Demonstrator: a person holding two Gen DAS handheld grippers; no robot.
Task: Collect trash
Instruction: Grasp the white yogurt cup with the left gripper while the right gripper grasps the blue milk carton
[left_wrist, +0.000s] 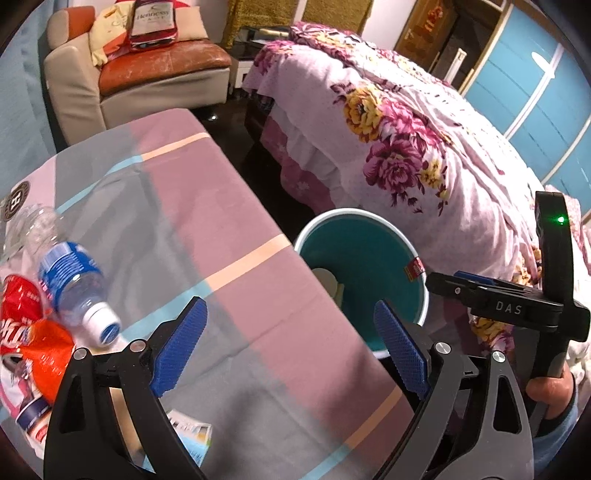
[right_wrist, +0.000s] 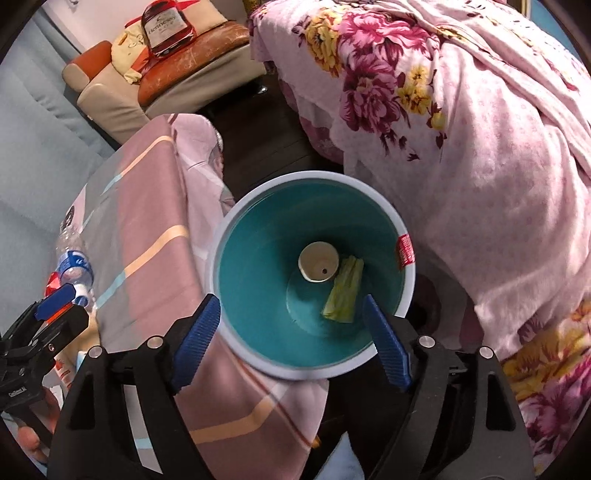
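In the left wrist view, the left gripper is seen with its jaws spread wide and nothing between them, held over the near part of the striped tabletop and pitched steeply downward. The remaining trash lies at the left edge of the tabletop: a clear water bottle on its side with a blue label, touching a crumpled red wrapper, and a small printed carton just behind the left jaw. The bottle is judged likely to roll or squirt out of the jaws if it is pinched off-centre on its round wall, and the wrapper beside it could be dragged along. The right gripper is visible at the right, beside the teal bin, with a hand on its handle. In the right wrist view, the right gripper is seen directly above the bin, pointed steeply down, its jaws open wide and empty. Inside the bin a pale round lid or cup and a green wrapper rest on the bottom. The bin stands on the floor between the tabletop and the floral bed; it could be tipped if the rim is struck by a jaw on withdrawal.
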